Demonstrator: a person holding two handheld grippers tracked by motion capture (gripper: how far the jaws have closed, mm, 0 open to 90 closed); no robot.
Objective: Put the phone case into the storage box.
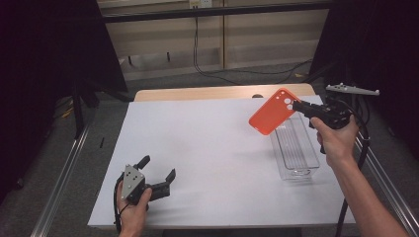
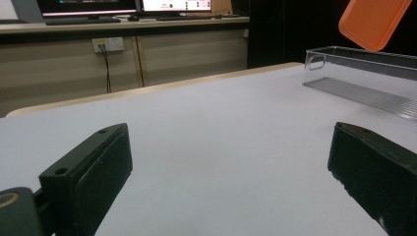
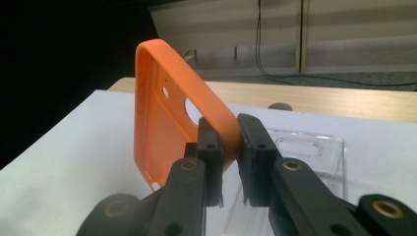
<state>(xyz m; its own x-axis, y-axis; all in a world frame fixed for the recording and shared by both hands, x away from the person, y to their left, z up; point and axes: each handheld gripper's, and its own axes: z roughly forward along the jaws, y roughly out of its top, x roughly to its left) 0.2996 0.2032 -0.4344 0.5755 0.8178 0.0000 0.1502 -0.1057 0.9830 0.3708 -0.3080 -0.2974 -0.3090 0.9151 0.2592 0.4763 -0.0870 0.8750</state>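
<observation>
Right hand-held gripper (image 3: pixel 229 147) clamps orange phone case (image 1: pixel 271 112) by its camera-hole end, long axis slanting down-left.

Left gripper (image 1: pixel 159 174) rests low near the table's front-left corner, jaws spread wide, held in the left hand (image 1: pixel 132 210). Right gripper (image 1: pixel 298 105) raised over the right edge, jaws clamped, right forearm angling up from the front-right corner.
</observation>
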